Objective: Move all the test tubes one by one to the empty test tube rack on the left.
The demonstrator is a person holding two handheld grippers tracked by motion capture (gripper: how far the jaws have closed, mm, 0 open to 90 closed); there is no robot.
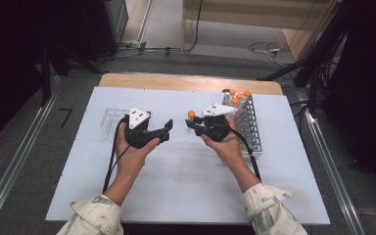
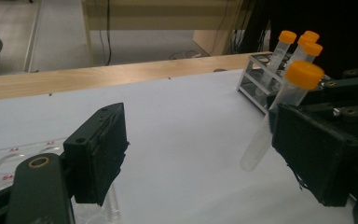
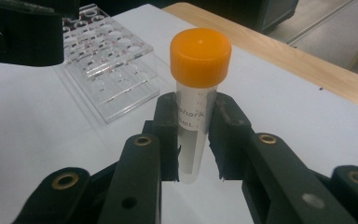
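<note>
The right gripper (image 3: 196, 140) squeezed a clear tube (image 3: 193, 126) with an orange cap (image 3: 200, 56), holding it upright between its two black jaws, up off the white table (image 1: 186, 186). Facing it was the left gripper (image 1: 169, 128), with its jaws wide apart and nothing in them. Farther back on the left sat a clear plastic rack (image 3: 112, 65). On the right stood a metal rack (image 1: 250, 125) with more orange-capped tubes (image 1: 239, 95).
</note>
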